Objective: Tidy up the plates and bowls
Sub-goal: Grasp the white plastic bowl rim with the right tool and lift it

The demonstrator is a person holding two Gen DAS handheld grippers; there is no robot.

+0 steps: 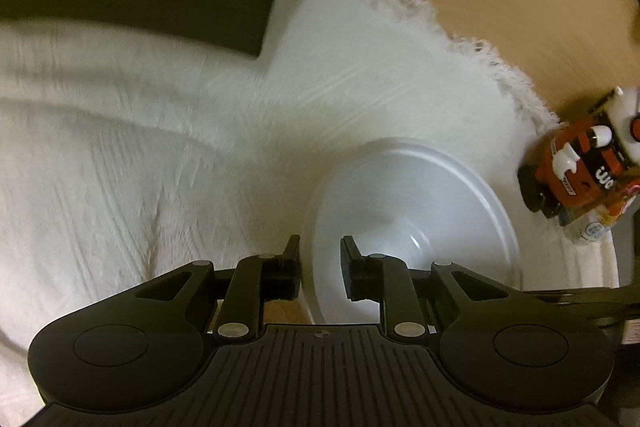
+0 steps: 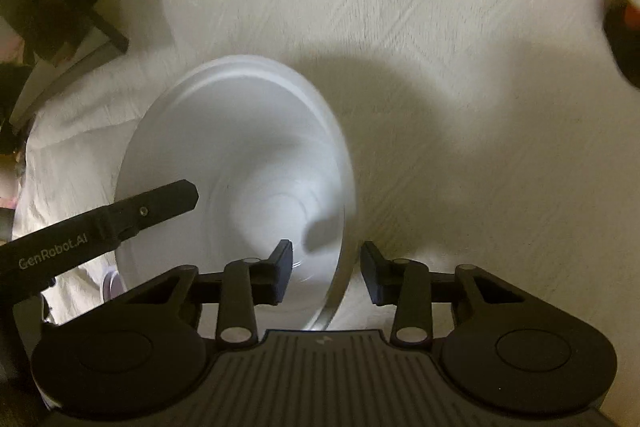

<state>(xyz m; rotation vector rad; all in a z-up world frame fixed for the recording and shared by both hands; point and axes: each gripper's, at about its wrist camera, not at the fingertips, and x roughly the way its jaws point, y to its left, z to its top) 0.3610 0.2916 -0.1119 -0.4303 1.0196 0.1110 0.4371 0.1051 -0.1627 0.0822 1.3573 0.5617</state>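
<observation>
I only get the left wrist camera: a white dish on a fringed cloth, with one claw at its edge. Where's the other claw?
Observer: The right claw is at the opposite edge of the white dish, with the rim between its open fingers.
Operator: How does my claw look from there?
Observer: One finger of the left claw reaches over the dish's inside.
Operator: Anything else near the dish?
Observer: A broad shadow falls on the cloth beyond it.
</observation>
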